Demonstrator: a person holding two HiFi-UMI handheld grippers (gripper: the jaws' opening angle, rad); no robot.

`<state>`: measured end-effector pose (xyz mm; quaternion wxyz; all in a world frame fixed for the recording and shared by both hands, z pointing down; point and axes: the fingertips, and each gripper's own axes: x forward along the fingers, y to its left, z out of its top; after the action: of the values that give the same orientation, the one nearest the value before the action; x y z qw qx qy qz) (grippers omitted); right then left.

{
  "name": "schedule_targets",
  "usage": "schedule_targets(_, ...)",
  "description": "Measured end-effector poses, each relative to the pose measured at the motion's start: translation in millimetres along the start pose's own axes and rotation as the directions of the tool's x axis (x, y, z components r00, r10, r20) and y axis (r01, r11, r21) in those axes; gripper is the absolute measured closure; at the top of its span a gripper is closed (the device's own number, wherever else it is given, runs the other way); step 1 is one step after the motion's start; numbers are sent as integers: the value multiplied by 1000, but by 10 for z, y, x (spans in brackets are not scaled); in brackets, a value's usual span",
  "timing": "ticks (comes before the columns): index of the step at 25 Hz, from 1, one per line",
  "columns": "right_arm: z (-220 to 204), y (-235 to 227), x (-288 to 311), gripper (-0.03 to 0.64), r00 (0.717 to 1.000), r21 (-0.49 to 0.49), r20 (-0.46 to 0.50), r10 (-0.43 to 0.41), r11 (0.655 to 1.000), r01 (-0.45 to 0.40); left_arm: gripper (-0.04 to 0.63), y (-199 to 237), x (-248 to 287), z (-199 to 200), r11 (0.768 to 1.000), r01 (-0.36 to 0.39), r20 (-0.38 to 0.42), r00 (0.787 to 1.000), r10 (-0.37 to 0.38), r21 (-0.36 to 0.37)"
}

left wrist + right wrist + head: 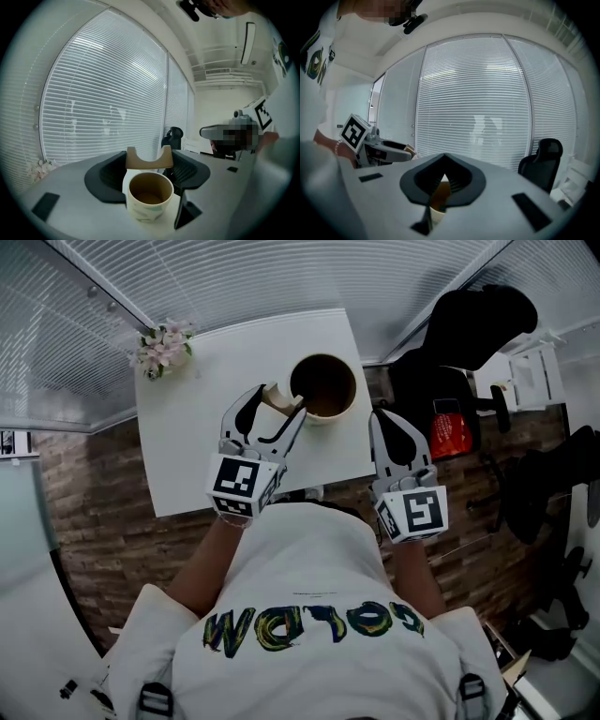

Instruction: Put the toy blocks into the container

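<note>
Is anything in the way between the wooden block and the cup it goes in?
Nothing visible is. The left gripper holds the arch-shaped block right by the rim of the cup, and the cup has no lid. The right gripper is shut and off to the side, not over the cup.

- This looked like an office room: white slatted window blinds (234,277) covered tall glazed walls on two sides.
- A black swivel office chair (478,320) stood beside the small white rectangular table (187,437).
- A brown plank-patterned floor (89,493) ran beneath, and a white wall-mounted air conditioner (250,43) hung near the ceiling.
- A small bunch of pink and white flowers (162,348) sat at the table's corner.
</note>
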<state>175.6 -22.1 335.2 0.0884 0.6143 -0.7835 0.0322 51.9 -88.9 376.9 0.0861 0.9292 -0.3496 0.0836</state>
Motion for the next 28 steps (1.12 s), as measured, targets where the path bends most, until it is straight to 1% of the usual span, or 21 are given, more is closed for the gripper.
schedule_targets(4,-37,-35,-34,607,1000,8,-4,-7,1000,7,290,-27,280,-244,999,29,-67,997,-27,40)
schedule_targets(7,-58,-58,-39,607,1000,9,-10,-7,1000,7,290,-33,567,-468,993,55,-132,990,-41,107)
schedule_targets(10,-76,-79,-24,607,1000,16,-15,-10,1000,10,290,-30,872,-710,983,92,-200,978,-59,156)
schedule_targets(16,-114,-113,24,607,999,20,-24,-24,1000,25,290,-55,1372,-1102,962,183,-307,945,-115,202)
schedule_targets(19,-108,-177,13,609,999,20,-24,-34,999,34,290,-106,1476,-1166,953,215,-333,933,-137,212)
schedule_targets(23,-131,-227,-13,607,999,23,-31,-45,999,46,290,-158,1565,-1186,943,241,-344,926,-153,228)
schedule_targets(28,-135,-262,23,607,998,21,-33,-48,999,49,288,-230,1673,-1186,919,296,-355,915,-193,262)
